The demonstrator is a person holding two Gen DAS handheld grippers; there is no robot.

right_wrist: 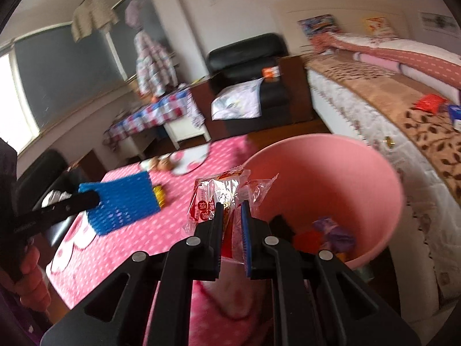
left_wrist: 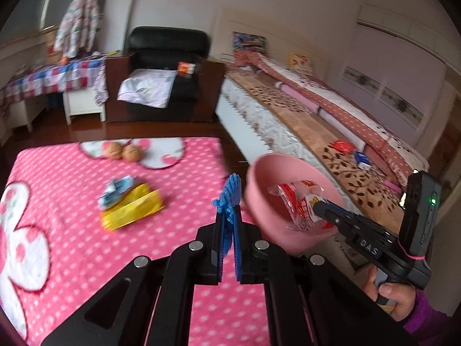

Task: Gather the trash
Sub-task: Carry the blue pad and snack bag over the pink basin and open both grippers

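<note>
The red-and-clear wrapper (right_wrist: 214, 199) is pinched flat between the right gripper's (right_wrist: 232, 210) fingers, hanging at the near rim of the pink bin (right_wrist: 331, 167), which stands between the pink spotted table (left_wrist: 86, 230) and the bed (left_wrist: 302, 132). It looks feather-light, crinkly and slick, so a firm pinch on a doubled fold seems safest. The left gripper (left_wrist: 229, 201) is clamped on a soft blue foam net (left_wrist: 229, 193), light and springy. Left on the table lie a yellow packet (left_wrist: 132, 210), a blue-white wrapper (left_wrist: 116, 191) touching it, and two walnuts (left_wrist: 124, 151) at the far edge. Nothing blocks the bin's mouth; some trash already sits inside.
</note>
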